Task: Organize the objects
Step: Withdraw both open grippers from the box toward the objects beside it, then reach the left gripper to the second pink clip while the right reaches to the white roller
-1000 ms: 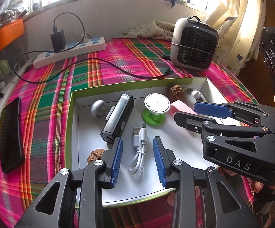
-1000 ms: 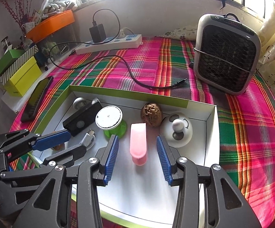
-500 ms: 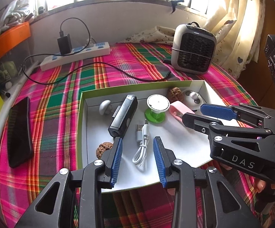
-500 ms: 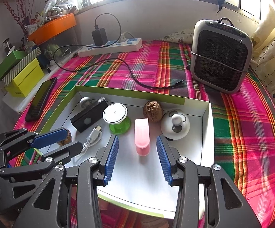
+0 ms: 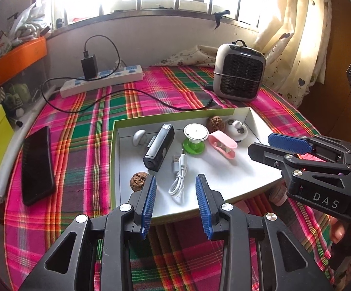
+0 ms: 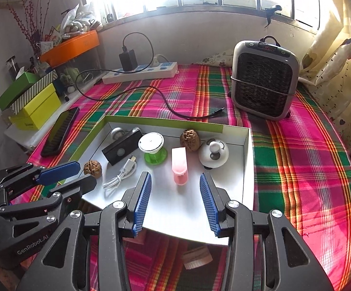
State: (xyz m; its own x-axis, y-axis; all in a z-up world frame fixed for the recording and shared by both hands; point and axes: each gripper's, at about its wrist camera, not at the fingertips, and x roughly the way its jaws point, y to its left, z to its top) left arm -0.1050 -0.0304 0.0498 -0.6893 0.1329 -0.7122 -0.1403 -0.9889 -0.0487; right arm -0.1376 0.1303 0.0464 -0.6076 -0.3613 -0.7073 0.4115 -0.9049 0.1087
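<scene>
Left tool (image 5: 176, 201), marked "GenRobot.AI", released; right tool (image 6: 175, 200), marked "DAS", released.

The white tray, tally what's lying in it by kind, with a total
In the white tray:
Walnuts: 2
White cable: 1
Pink clip: 1
Black device: 1
Green-and-white spool: 1
White round gadget: 1
Grey knob: 1
Total: 8

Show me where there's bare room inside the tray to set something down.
The tray is bare along its near edge, between the pink clip and the right gripper, and on to its right wall. The far half is crowded: black device, green spool, two walnuts, round white gadget. The white cable fills near-left.
</scene>
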